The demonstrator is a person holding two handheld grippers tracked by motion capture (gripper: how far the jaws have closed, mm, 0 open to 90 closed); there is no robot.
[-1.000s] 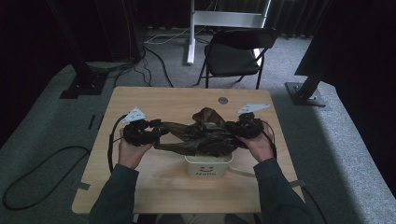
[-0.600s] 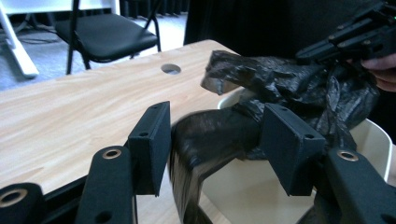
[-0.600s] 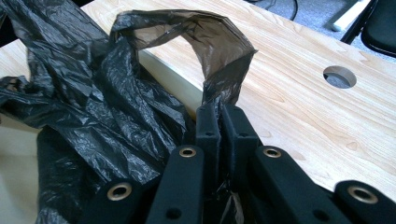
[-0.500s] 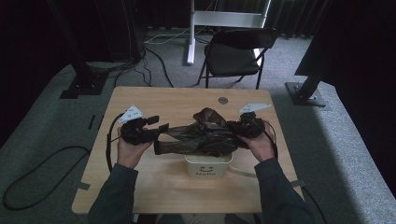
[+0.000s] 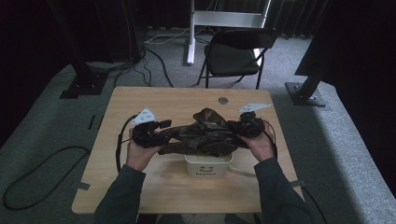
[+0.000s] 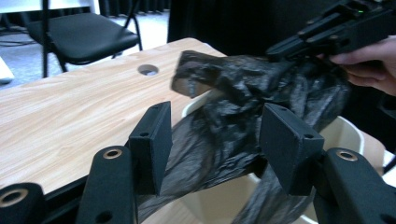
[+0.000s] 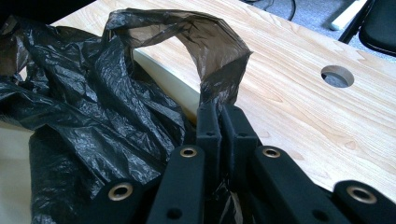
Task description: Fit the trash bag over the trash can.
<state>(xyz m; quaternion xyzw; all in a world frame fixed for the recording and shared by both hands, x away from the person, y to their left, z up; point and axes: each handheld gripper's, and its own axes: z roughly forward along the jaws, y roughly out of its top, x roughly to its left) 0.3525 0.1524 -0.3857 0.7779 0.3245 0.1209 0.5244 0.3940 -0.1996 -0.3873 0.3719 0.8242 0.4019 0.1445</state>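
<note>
Black plastic bag [image 5: 205, 135] stretched between both hands over a small cream bin [image 5: 208, 164] near the front middle of the tabletop [image 5: 159, 100]. The work looks like lining the bin with the bag; the bag is still bunched above the rim, not yet spread around it.

Right tongs [image 5: 246, 127]: jaws nearly together, clamped on a fold of the bag's edge. In the right gripper view a loop of thin film [image 7: 187, 42] stands up just beyond the closed pads. Grip looks firm.

Left tongs [image 6: 219, 140]: jaws wide. They have just been closing a little. In the left gripper view the bag [image 6: 252, 107] passes between the pads [image 6: 152, 140], but I cannot tell that either pad presses on it; there appears to be a gap on both sides. I read this side as loose.

Bin: part of the rim shows in the left gripper view [image 6: 348, 128], with film draped inside and over it.

Risks, as I judge them:
- Left side slips free if the hands pull apart before those jaws close. The whole bag would then swing toward the right hand.
- Thin film pinched hard at one fold could tear under a strong stretch.
- The bin looks light. A tug on film caught on its rim could tip it or drag it across the tabletop.
- The bag mouth is crumpled, so closing on the wrong layer would seal the opening rather than spread it.
</note>
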